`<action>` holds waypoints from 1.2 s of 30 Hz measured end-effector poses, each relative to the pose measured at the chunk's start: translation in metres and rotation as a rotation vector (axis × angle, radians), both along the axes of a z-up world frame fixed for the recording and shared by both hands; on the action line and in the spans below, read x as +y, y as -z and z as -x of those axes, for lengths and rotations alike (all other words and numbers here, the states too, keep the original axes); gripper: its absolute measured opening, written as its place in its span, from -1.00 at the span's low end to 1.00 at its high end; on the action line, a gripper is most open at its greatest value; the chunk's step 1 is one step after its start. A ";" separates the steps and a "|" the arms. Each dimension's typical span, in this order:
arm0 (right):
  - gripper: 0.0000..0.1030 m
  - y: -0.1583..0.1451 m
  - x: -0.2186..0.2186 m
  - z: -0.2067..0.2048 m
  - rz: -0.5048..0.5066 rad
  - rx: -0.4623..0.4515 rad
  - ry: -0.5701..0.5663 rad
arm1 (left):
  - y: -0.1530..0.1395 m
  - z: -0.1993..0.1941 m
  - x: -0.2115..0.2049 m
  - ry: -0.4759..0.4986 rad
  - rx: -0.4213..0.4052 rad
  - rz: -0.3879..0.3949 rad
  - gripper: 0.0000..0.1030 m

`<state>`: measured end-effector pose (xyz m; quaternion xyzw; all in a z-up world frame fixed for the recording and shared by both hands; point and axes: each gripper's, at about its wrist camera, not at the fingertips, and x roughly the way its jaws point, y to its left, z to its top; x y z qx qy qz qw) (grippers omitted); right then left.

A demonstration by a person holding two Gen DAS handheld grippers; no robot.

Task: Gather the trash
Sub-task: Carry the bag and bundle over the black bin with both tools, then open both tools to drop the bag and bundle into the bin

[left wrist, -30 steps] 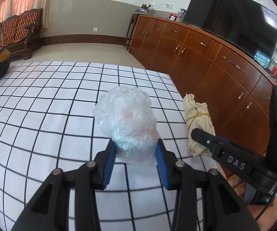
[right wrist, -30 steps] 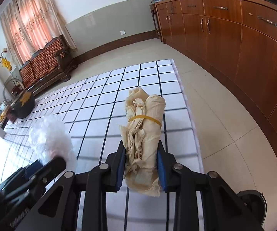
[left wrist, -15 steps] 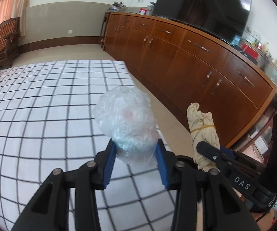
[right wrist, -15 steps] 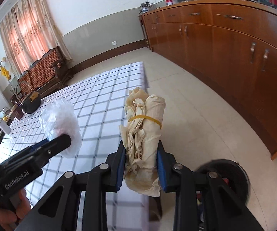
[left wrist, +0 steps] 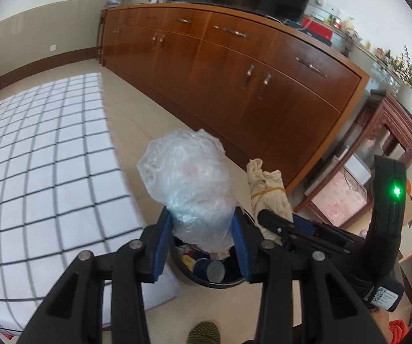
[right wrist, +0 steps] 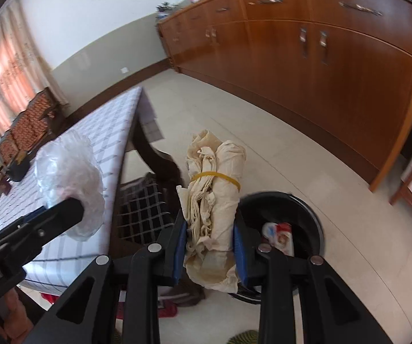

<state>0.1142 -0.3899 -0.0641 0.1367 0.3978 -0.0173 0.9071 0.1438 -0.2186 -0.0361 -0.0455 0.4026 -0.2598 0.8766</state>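
Observation:
My left gripper (left wrist: 203, 236) is shut on a crumpled clear plastic bag (left wrist: 188, 183), held in the air above a black trash bin (left wrist: 206, 278) on the floor. The bin holds several pieces of trash. My right gripper (right wrist: 210, 246) is shut on a beige cloth bundle (right wrist: 214, 189) tied with a yellow rubber band, held just left of the bin (right wrist: 306, 209). The bundle (left wrist: 269, 192) and right gripper also show in the left wrist view, to the right of the bag. The bag (right wrist: 68, 177) shows at left in the right wrist view.
A table with a white checked cloth (left wrist: 39, 154) lies to the left, its edge next to the bin. A long wooden cabinet (left wrist: 234, 71) runs along the far side. A small carved stand (left wrist: 378, 154) is at right. A chair with a checked cushion (right wrist: 145, 209) sits under the table.
Both grippers have swung right off the table top with their loads. They now hang over the floor beside the bin, which has come into view.

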 end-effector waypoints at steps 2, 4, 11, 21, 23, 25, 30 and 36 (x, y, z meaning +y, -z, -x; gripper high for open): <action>-0.40 0.006 -0.015 0.007 0.002 0.015 0.030 | 0.006 0.000 -0.014 0.024 0.013 -0.006 -0.19; -0.40 0.012 -0.029 0.011 -0.003 0.035 0.053 | 0.010 0.003 -0.026 0.042 0.024 -0.014 -0.20; -0.40 0.039 -0.064 0.018 -0.023 0.131 0.115 | 0.035 0.002 -0.058 0.072 0.076 -0.063 -0.20; -0.39 0.072 -0.077 -0.021 -0.035 0.268 0.103 | 0.074 -0.011 -0.088 0.068 0.130 -0.167 -0.19; -0.39 0.079 -0.080 -0.034 -0.019 0.288 0.086 | 0.081 -0.014 -0.092 0.068 0.135 -0.191 -0.19; -0.37 0.085 -0.081 -0.044 -0.016 0.307 0.069 | 0.086 -0.018 -0.094 0.062 0.143 -0.206 -0.16; -0.04 0.103 -0.089 -0.059 -0.020 0.359 0.073 | 0.098 -0.028 -0.098 0.053 0.173 -0.242 0.09; 0.01 0.106 -0.099 -0.061 -0.023 0.367 0.128 | 0.100 -0.037 -0.097 0.038 0.170 -0.229 0.26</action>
